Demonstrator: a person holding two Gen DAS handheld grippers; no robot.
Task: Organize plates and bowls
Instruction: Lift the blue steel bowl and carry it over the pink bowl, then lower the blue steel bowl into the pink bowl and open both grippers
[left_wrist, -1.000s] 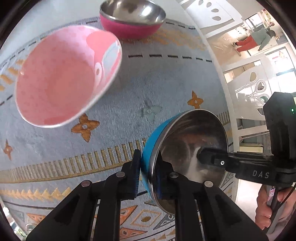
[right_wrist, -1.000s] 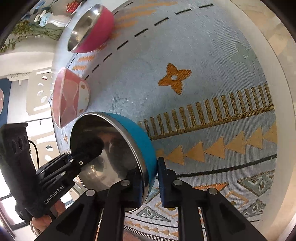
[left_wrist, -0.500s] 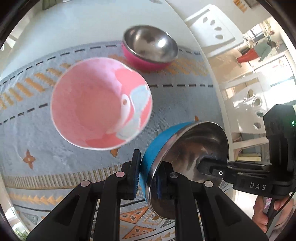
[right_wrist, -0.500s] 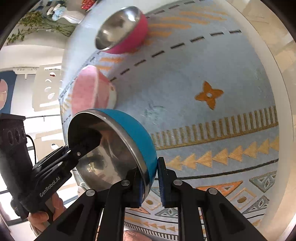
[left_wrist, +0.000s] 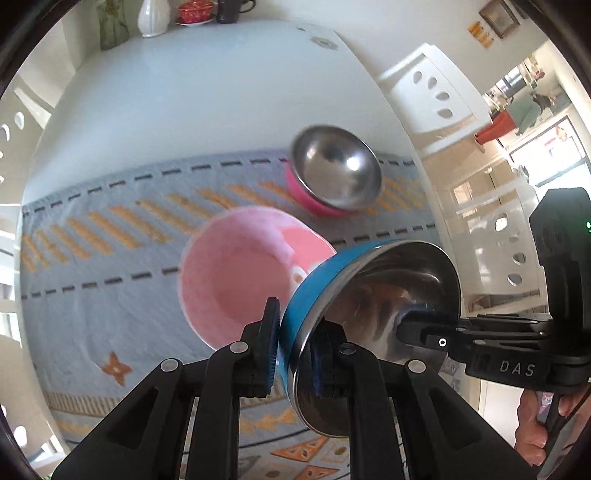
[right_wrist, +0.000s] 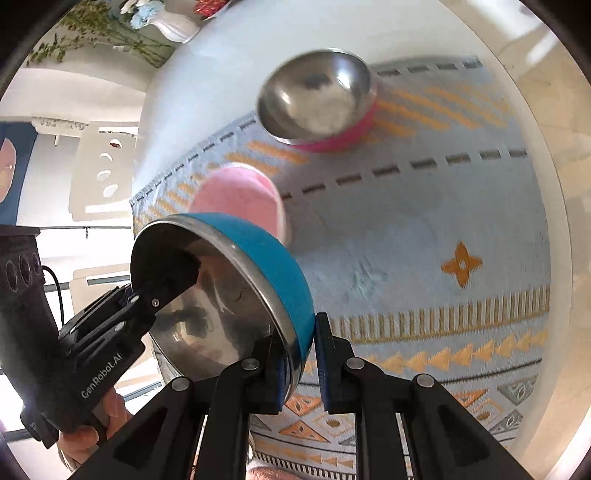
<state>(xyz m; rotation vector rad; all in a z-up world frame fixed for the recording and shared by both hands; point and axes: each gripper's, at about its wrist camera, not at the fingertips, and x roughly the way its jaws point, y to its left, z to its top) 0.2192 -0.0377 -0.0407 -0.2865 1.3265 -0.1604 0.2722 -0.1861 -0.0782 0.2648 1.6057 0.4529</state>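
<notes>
**Blue bowl held by both claws above the patterned cloth**

The left claw (left_wrist: 293, 345) is clamped on the rim of the blue bowl (left_wrist: 373, 332), one pad on the blue outer wall and the other against the shiny steel inside. The right claw (right_wrist: 300, 363) is clamped on the opposite side of the same rim, again with one pad outside and one inside. The blue bowl (right_wrist: 221, 291) is tilted on its side between them, its steel interior facing each camera in turn, clear of the surface (left_wrist: 184, 92).

In the left wrist view the right claw reaches in from the right edge, its finger pressed into the bowl's steel interior, with a hand (left_wrist: 532, 432) gripping its handle at the lower right. In the right wrist view the left claw comes in from the lower left, a hand (right_wrist: 92, 435) around its grip.

Below the held bowl, a pink bowl (left_wrist: 240, 273) sits on the grey-blue patterned cloth (left_wrist: 92, 277), partly covered by the blue one. Farther back on the cloth stands a steel-lined bowl with a magenta outside (left_wrist: 334, 173), apart from the pink bowl. The same magenta bowl (right_wrist: 317, 99) and pink bowl (right_wrist: 240, 199) show in the right wrist view, both blurred.

A white vase (left_wrist: 153, 16) stands at the far end of the white surface, and a white chair (left_wrist: 436, 96) is beside it.
</notes>
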